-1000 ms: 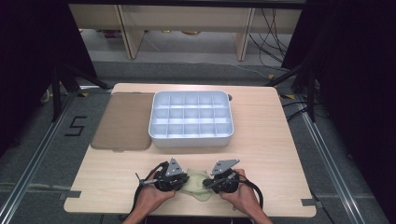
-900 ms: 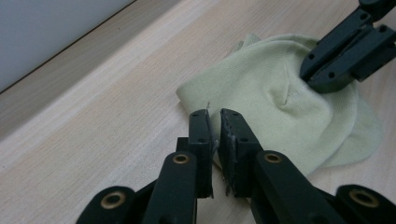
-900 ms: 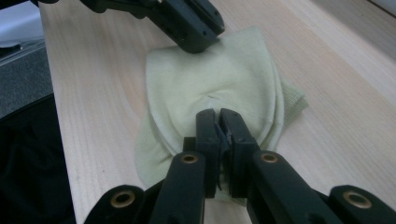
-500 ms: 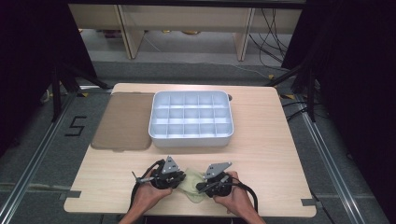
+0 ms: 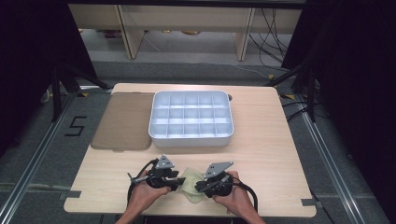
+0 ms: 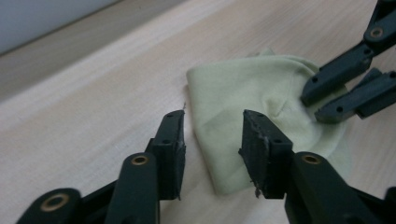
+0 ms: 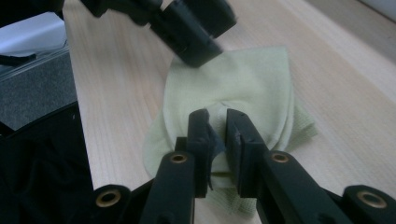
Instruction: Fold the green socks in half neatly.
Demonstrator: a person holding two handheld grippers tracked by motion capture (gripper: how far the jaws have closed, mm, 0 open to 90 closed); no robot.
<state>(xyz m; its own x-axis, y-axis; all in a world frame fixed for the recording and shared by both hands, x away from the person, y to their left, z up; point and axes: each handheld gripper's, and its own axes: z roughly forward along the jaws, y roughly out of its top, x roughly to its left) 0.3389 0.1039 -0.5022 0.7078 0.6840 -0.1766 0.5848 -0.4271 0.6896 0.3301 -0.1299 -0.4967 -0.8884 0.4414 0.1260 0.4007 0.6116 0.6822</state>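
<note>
While the pale green cloth (image 5: 190, 183) lies folded on the near edge of the table (image 5: 261, 154), between the two hands, the right gripper (image 7: 216, 122) pinches a raised fold of it with jaws nearly together, probably to anchor it. The left gripper (image 6: 212, 133) has just been opening: its jaws stand spread over the cloth's left edge, pressing nothing, seemingly releasing for a new hold. Farther off, the compartment tray (image 5: 191, 119) waits, a brown lid (image 5: 123, 121) left of it.
</note>
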